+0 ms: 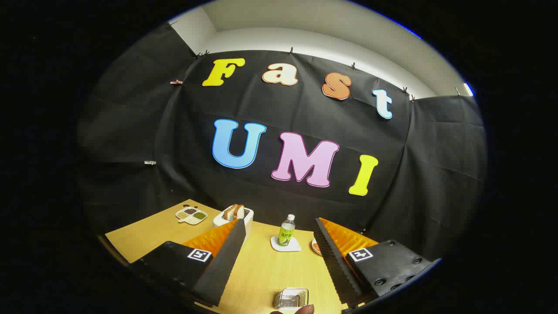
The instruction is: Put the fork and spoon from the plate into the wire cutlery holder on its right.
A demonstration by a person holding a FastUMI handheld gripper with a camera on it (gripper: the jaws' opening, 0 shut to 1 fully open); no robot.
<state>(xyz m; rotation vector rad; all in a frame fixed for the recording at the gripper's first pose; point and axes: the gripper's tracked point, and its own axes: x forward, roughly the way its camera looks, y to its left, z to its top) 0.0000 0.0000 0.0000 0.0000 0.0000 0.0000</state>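
While open, fingers (279, 257) flanking holder (291, 298).

Looks like a staged recording booth rather than a real kitchen: black cloth wall (305, 144) clipped up on all sides, plain pale room wall (314, 41) showing above it. Dressed with breakfast props on a small wooden table (261, 270) — toaster (235, 218) with bread at the far side, divided snack dish (191, 215) far left, bottle (286, 231) on a coaster, wire cutlery holder (291, 298) nearest.
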